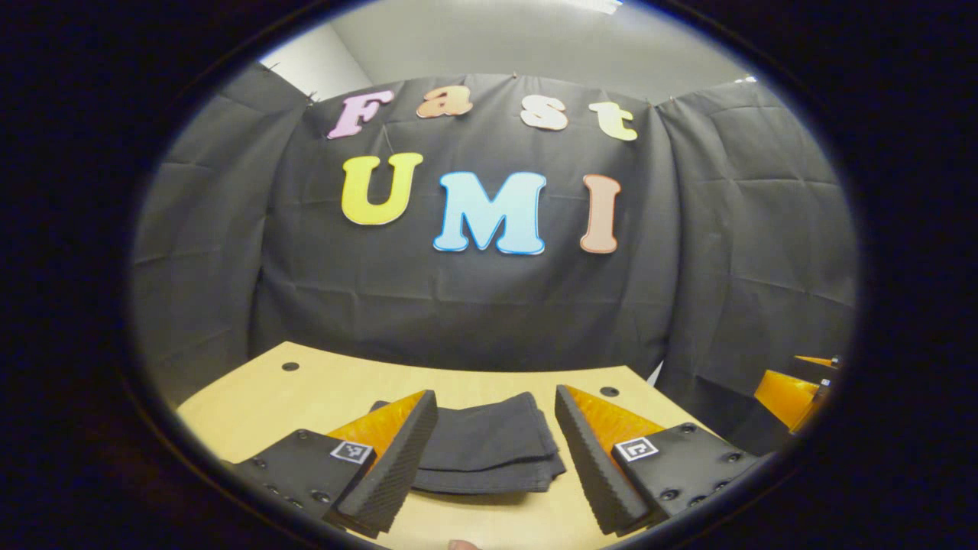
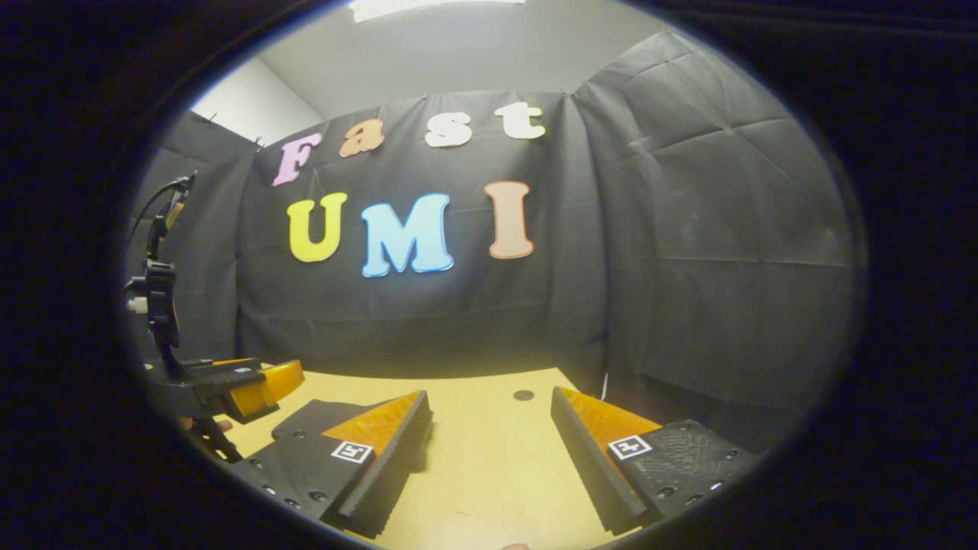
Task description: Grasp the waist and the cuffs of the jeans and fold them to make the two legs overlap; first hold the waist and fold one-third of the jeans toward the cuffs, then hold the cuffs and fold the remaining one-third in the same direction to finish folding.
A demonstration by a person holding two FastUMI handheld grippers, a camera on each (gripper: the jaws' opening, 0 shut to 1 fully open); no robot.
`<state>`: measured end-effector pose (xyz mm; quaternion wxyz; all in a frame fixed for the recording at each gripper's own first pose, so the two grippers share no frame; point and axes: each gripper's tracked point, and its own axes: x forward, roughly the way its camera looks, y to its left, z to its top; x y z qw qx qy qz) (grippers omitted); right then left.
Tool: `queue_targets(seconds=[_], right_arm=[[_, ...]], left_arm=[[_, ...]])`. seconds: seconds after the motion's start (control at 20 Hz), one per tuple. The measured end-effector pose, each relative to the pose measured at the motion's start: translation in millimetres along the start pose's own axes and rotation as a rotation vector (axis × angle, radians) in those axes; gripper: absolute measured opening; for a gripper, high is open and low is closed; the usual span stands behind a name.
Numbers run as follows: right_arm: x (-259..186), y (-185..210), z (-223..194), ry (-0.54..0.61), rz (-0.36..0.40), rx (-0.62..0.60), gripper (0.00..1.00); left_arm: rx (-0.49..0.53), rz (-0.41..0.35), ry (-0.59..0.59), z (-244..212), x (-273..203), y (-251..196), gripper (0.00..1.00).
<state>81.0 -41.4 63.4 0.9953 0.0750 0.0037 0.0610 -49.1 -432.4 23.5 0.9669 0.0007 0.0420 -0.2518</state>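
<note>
- Fingers of the left gripper (image 1: 497,451) stand wide apart in the left gripper view, nothing between the ribbed pads; both orange-backed fingers are cut off at the lower rim, so the body behind them is hidden.
- Jeans (image 1: 489,447), dark, lie folded into a compact stack on the table (image 1: 306,389) just ahead of that gap, apart from both pads. Layered edges show along the near side. Left edge of the stack is covered by the left finger; waist and cuffs cannot be told apart.
- A pale sliver at the bottom rim, likely a fingertip, too cropped to be sure.
- At the far right rim, an orange and black piece of the right gripper (image 1: 798,393), mostly cut off.
- Right gripper (image 2: 489,451) in the right gripper view: fingers also spread wide over bare wooden top, holding nothing.
- A dark corner of the jeans (image 2: 313,418) peeks out behind its left finger, the rest hidden.
- Left gripper (image 2: 229,389) shows at the left edge there with a black stalk and cable above it; its fingers are too dim to read from that side.
</note>
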Motion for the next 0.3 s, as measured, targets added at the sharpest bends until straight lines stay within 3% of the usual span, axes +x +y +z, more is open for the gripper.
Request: queue_targets(seconds=[0.3], right_arm=[[2.3,-139.1,-24.3,-0.073,0.040,-0.110,0.94]], left_arm=[[-0.101,-0.026,-0.049,-70.9,-18.0,-171.2,0.97]])
